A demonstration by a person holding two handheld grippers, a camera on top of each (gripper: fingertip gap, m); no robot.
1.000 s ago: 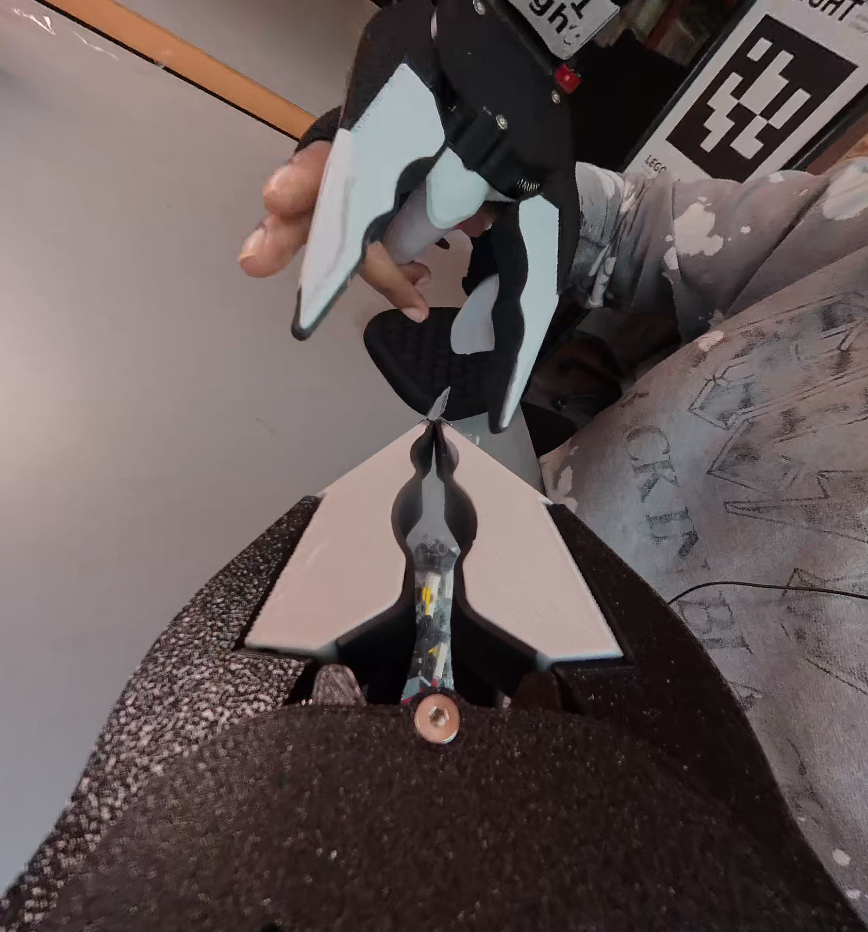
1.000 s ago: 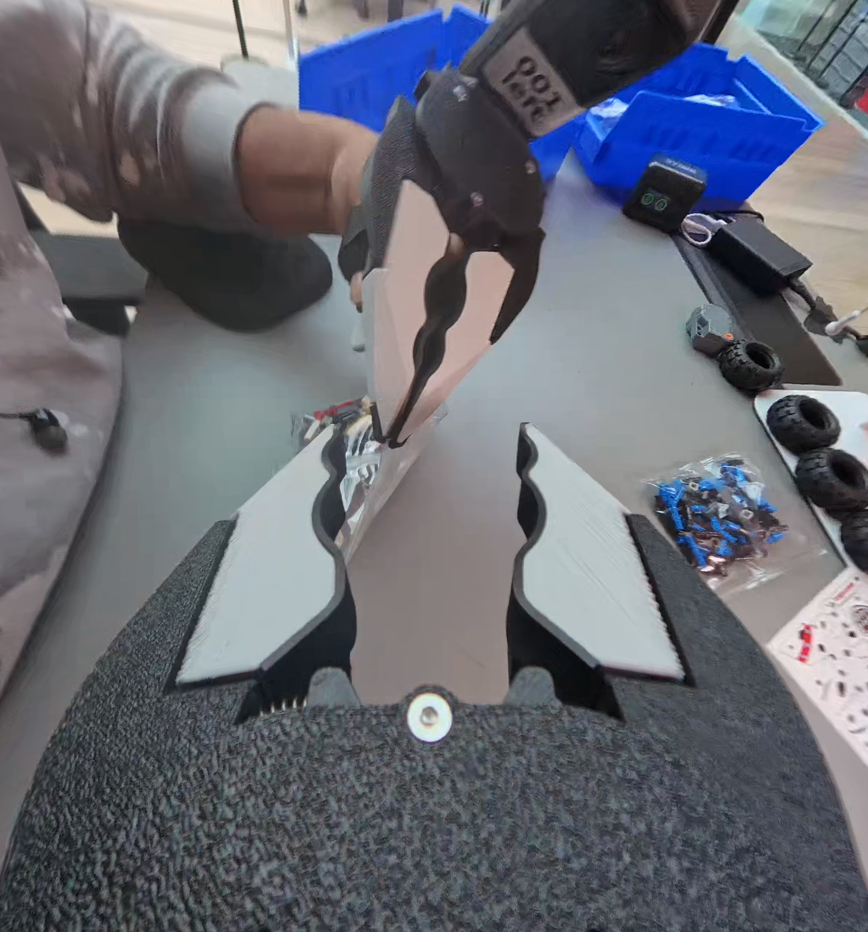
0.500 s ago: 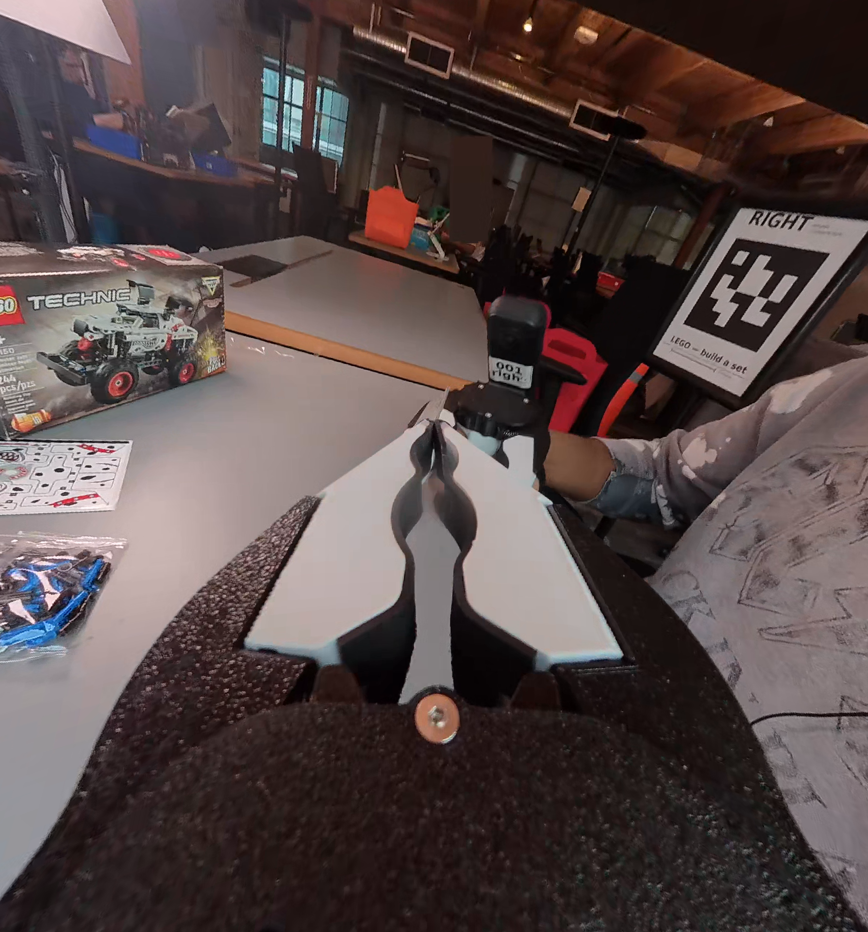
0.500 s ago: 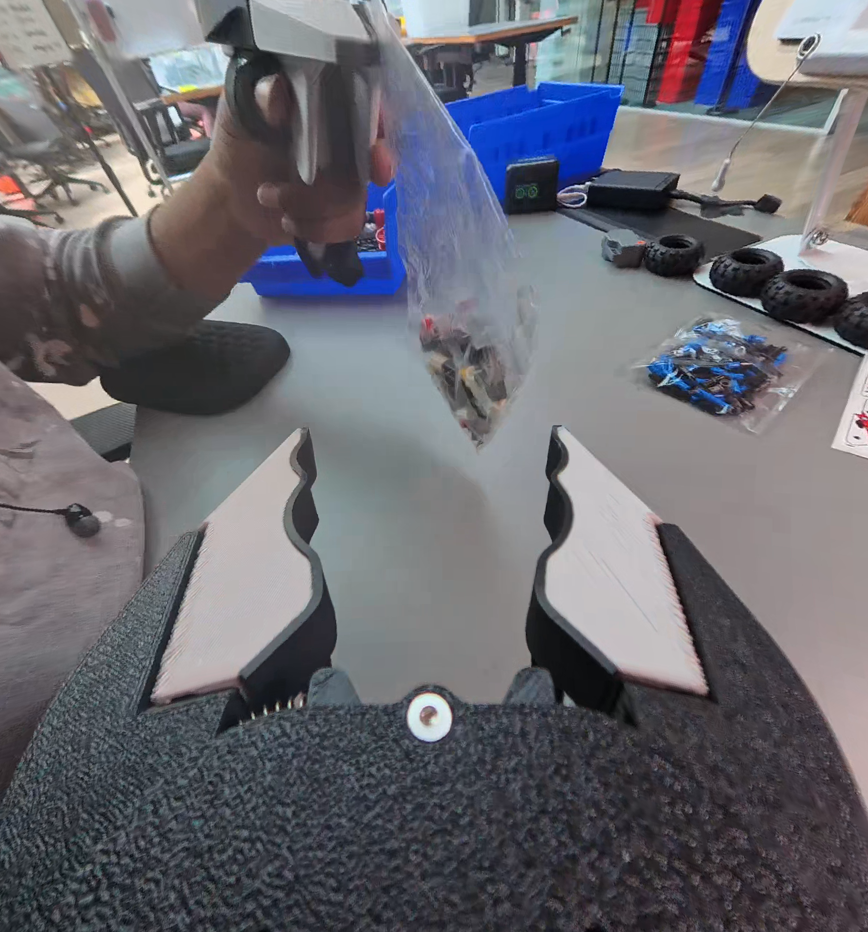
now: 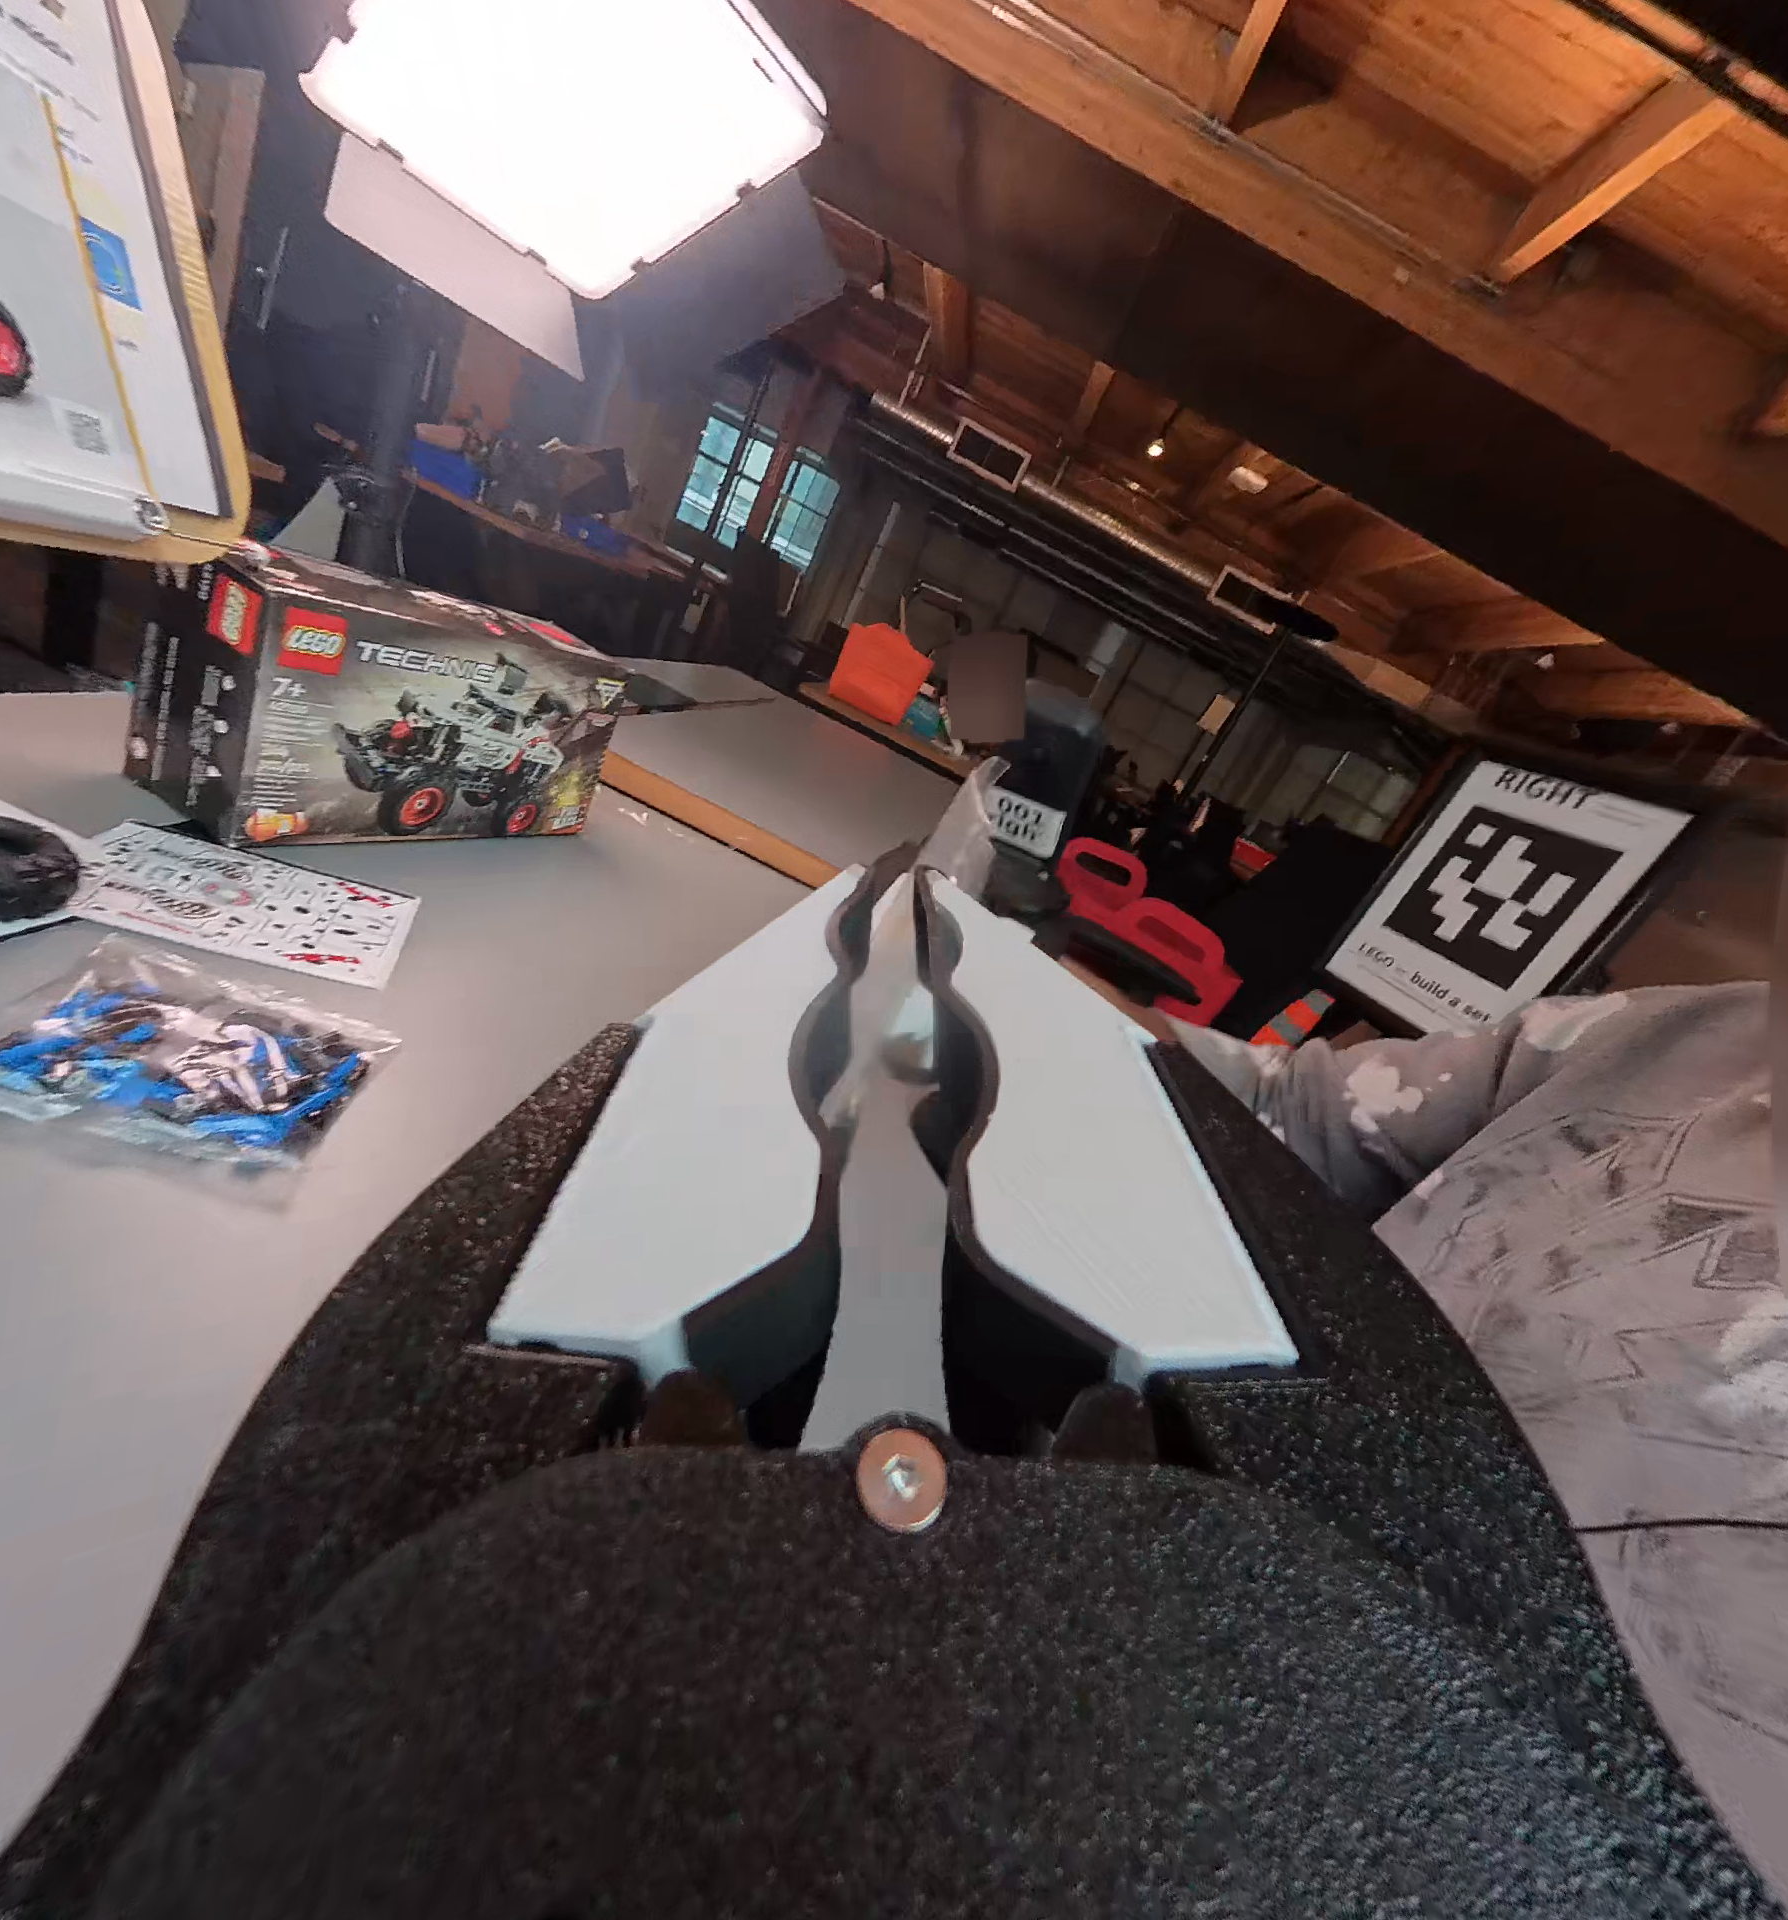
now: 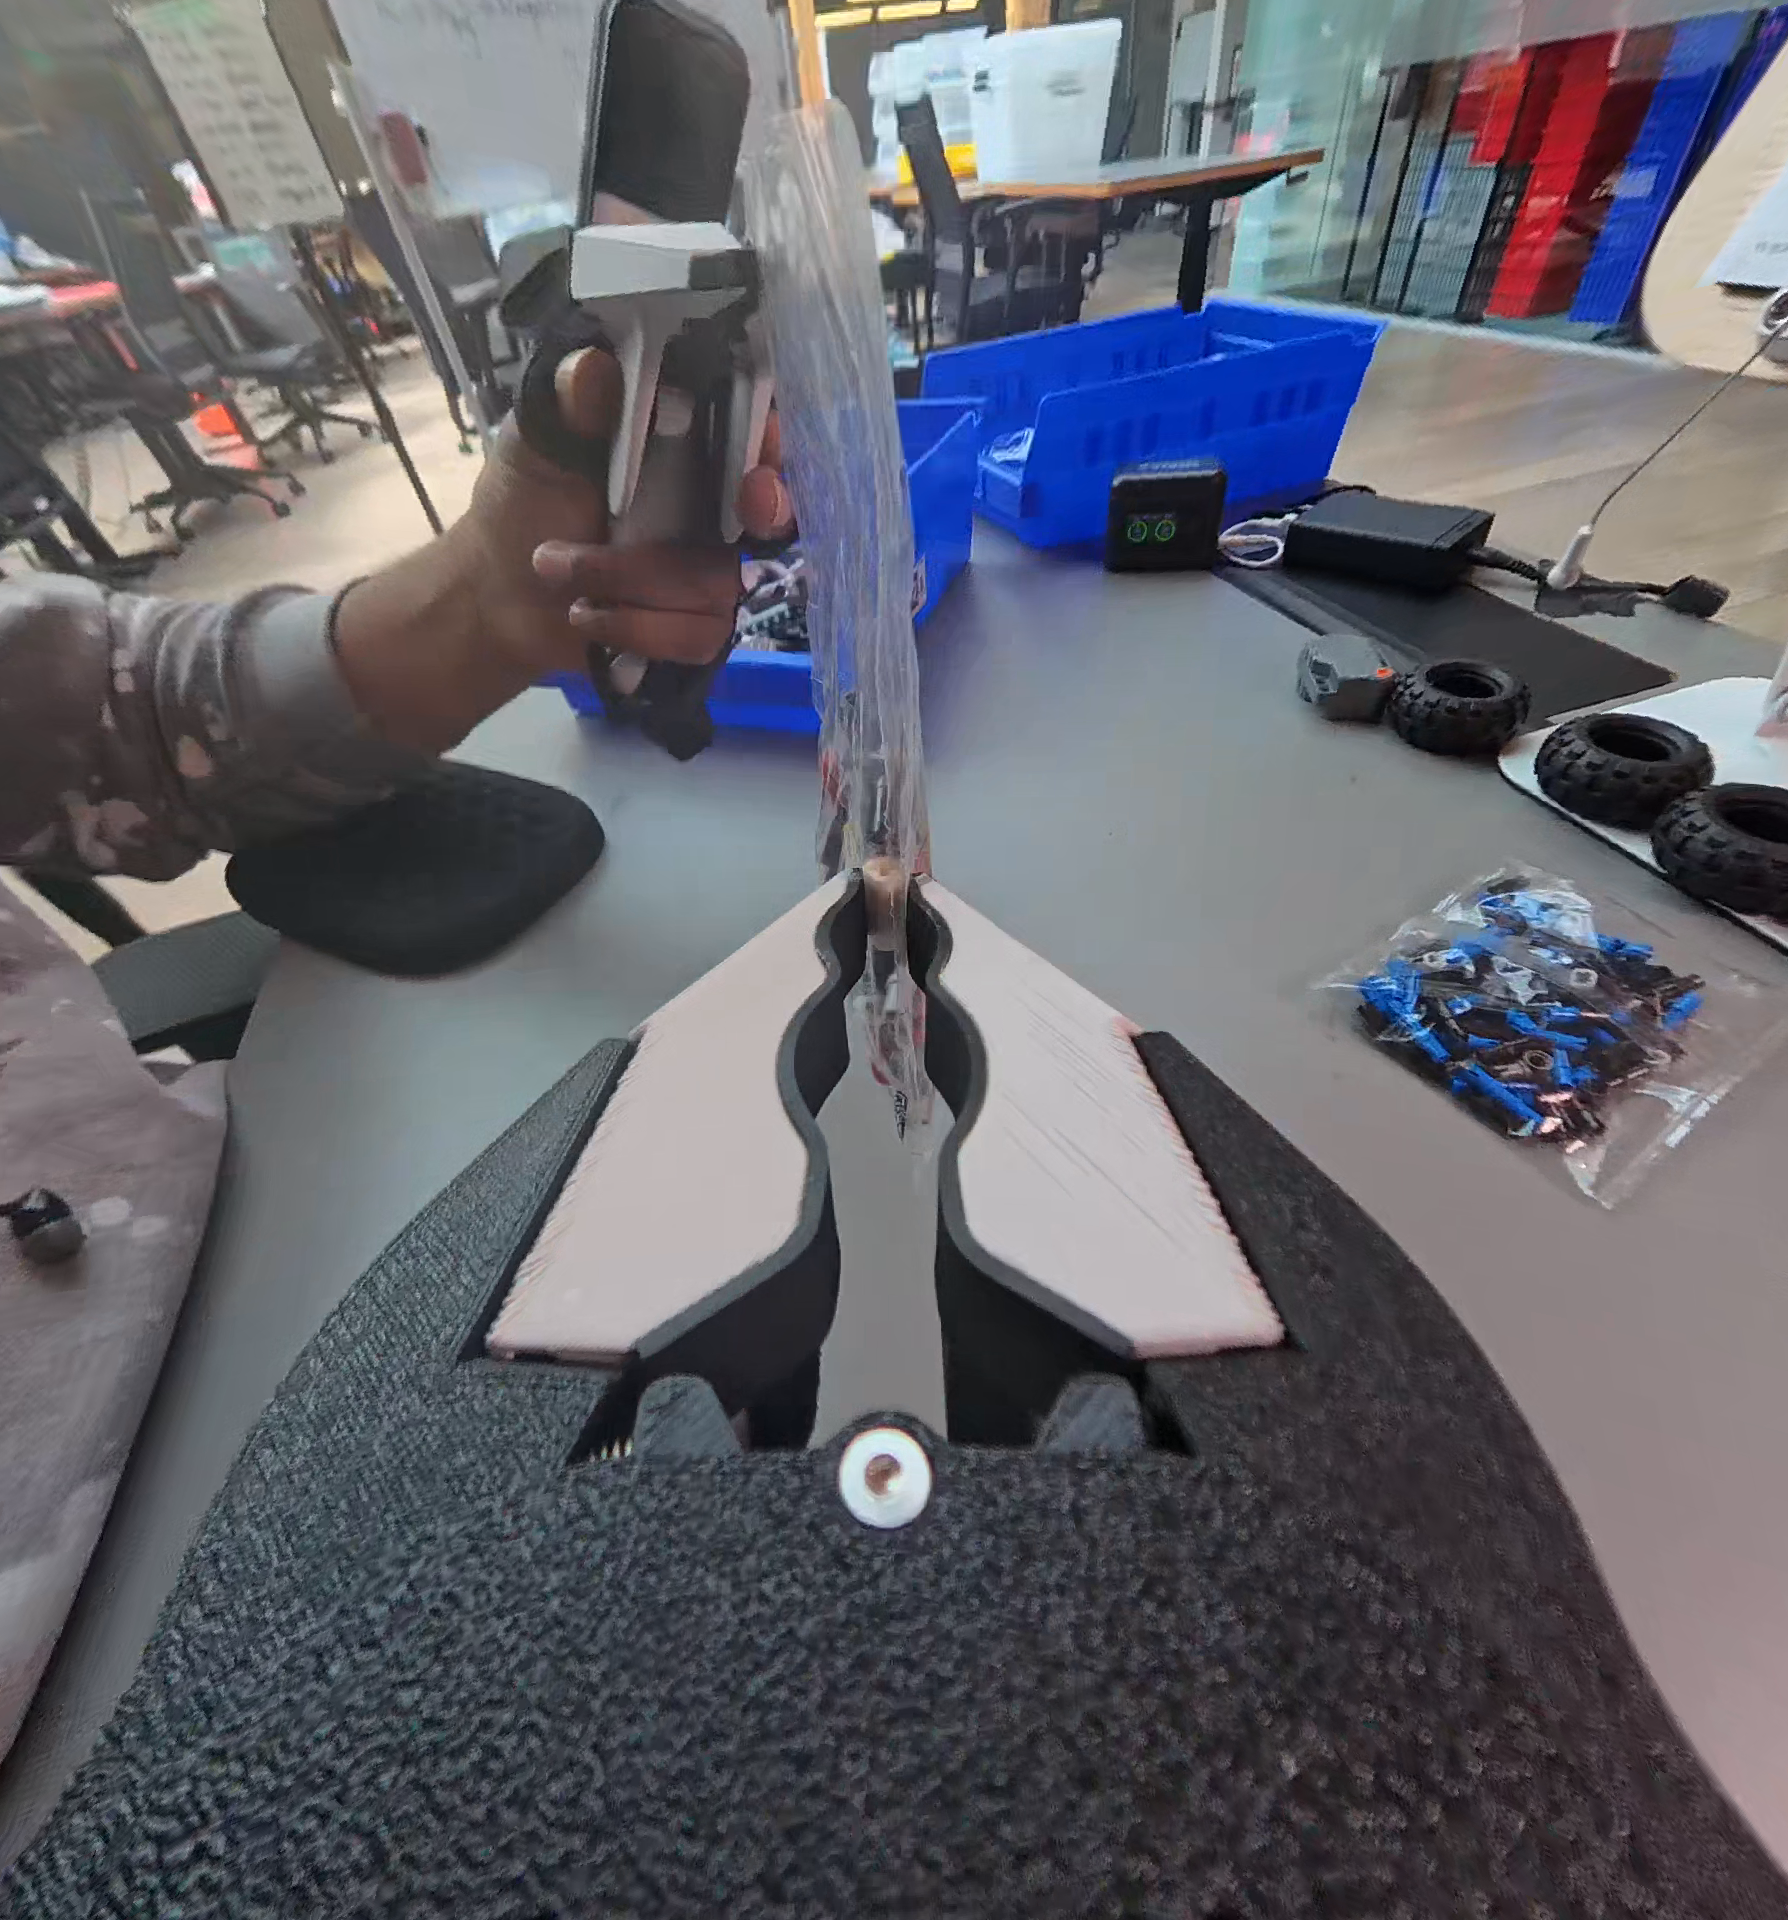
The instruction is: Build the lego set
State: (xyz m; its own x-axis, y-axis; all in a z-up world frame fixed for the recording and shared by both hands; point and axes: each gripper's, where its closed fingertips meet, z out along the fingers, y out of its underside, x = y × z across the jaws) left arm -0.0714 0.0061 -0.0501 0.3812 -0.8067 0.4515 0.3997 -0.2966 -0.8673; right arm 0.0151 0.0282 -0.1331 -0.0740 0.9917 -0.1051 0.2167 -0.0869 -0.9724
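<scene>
Grey table [image 6: 1129, 831] carries spare parts. Above it, my left gripper [image 5: 905, 883] clamps the bag [image 6: 859, 623] top, my right gripper [image 6: 882, 883] clamps its bottom, stretching it taut to tear open.

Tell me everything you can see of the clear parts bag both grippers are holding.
The clear plastic bag is stretched upright above the grey table, off its surface. The left gripper is shut on its top, the right gripper on its bottom. Small dark, red and pale pieces bunch at its lower end. It looks thin, crinkled and unopened.
</scene>
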